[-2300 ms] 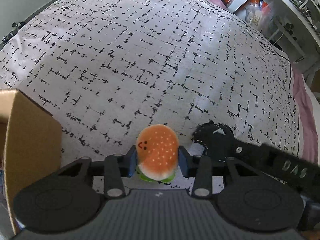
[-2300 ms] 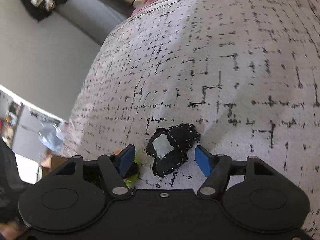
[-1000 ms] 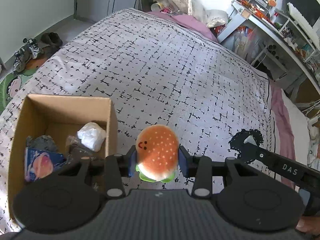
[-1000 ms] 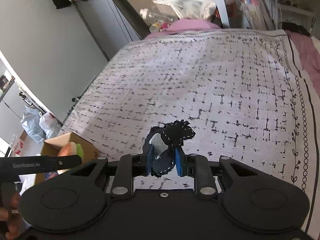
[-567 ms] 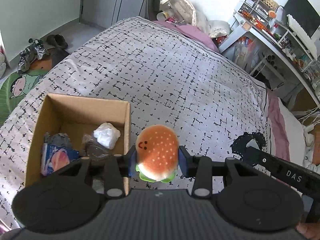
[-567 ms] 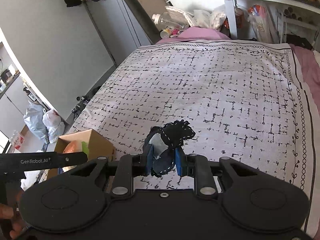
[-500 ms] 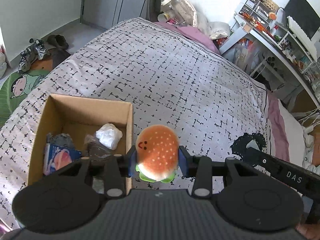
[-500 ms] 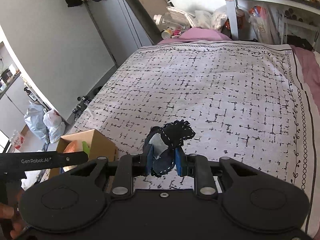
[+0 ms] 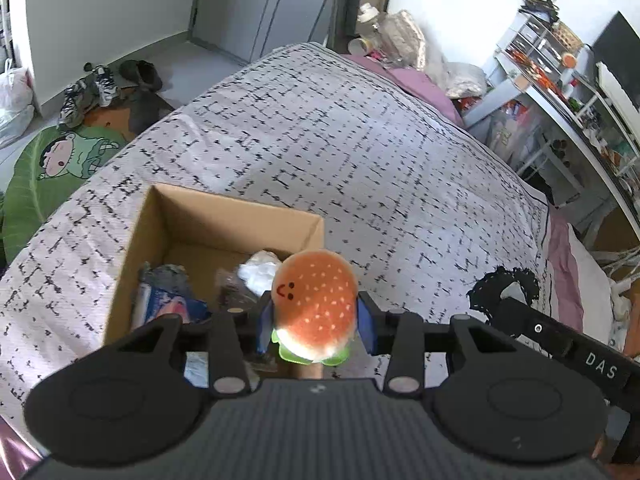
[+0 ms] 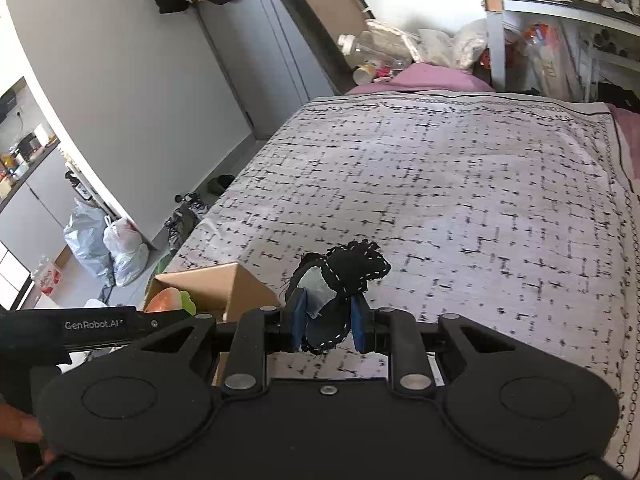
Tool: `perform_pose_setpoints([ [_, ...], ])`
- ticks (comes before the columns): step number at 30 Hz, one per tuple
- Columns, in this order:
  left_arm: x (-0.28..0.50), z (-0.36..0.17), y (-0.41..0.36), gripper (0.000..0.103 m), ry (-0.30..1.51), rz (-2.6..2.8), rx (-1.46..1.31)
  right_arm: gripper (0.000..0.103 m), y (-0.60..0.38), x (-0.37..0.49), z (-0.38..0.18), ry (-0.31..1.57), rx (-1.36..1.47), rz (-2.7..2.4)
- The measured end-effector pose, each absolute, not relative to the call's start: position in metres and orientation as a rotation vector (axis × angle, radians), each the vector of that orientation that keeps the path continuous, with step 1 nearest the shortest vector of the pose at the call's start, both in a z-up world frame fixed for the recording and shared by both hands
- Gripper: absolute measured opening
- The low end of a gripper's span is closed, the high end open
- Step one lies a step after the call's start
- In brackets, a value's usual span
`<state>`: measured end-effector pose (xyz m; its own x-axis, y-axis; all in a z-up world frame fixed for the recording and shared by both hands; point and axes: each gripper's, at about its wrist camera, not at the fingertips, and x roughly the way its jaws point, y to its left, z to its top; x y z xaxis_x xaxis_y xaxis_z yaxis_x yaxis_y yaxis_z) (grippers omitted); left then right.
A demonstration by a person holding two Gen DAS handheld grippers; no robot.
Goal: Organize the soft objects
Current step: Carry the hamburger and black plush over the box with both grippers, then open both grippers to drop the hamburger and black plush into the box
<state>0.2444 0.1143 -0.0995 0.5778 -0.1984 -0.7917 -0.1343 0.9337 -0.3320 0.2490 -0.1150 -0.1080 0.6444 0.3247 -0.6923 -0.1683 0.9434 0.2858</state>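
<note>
Now | left gripper [image 9: 316, 330] pinches orange plush burger toy [image 9: 314, 304] | right gripper [image 10: 328, 326] pinches black stitched fabric piece [image 10: 344, 276] | risk: early release probably misses open brown cardboard box [image 9: 132, 248]

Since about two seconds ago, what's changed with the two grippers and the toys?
The right gripper closed on the black stitched fabric toy and lifted it off the patterned bedspread. The left gripper carried the orange burger plush to the cardboard box, grip unchanged.
</note>
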Motion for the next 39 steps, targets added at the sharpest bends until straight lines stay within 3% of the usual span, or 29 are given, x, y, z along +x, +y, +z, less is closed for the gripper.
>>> perform_pose_setpoints([
  [22,0.273,-0.112,0.176,0.042,0.961,0.076,-0.412,0.023,-0.056,0.269,-0.104,0.837,0.195,0.368],
  [29,0.276,-0.111,0.185,0.050,0.952,0.109,-0.414,0.023,-0.041,0.275,-0.102,0.841,0.194,0.405],
  [36,0.271,-0.108,0.191,0.050,0.946,0.127,-0.426,0.023,-0.024,0.278,-0.098,0.847,0.207,0.440],
  [39,0.267,-0.105,0.193,0.051,0.945,0.134,-0.426,0.028,-0.017,0.280,-0.096,0.845,0.224,0.462],
])
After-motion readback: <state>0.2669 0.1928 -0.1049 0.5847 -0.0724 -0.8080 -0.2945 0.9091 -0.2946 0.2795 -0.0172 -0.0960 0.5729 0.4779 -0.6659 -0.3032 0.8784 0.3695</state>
